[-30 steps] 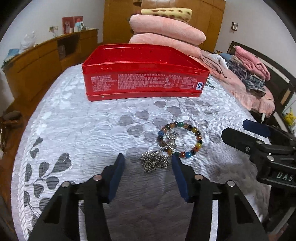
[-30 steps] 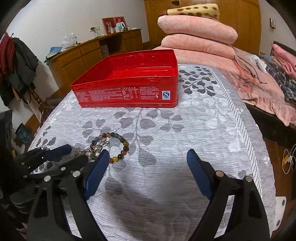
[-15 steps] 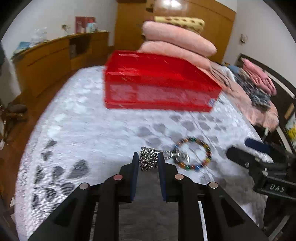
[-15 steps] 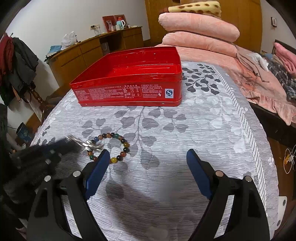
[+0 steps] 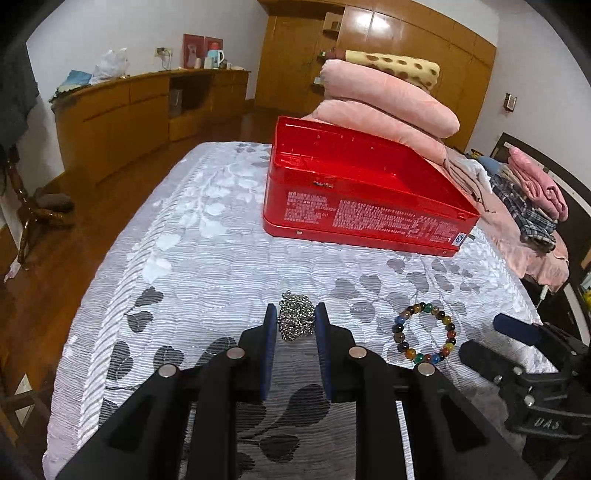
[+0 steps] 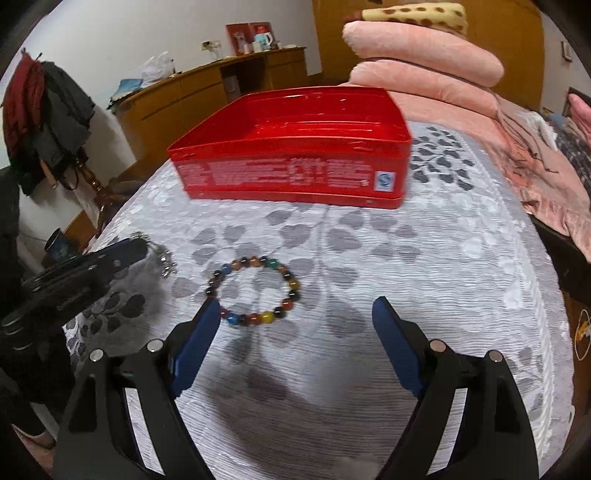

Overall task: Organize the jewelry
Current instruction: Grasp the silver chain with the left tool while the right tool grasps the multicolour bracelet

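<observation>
Beside left hand-held gripper (image 6: 142, 245), right view: pendant (image 6: 167, 266) dangling.

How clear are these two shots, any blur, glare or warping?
Left wrist view: sharp, glare on the wardrobe doors, fisheye bends the bed edges. Right wrist view: the left gripper is motion-blurred, the red tin slightly soft, corners vignetted black.

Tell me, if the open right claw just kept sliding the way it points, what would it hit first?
Probably the colourful beaded bracelet, lying just ahead of the right claw on the leaf-patterned bedspread. The red tin sits well beyond it.
</observation>
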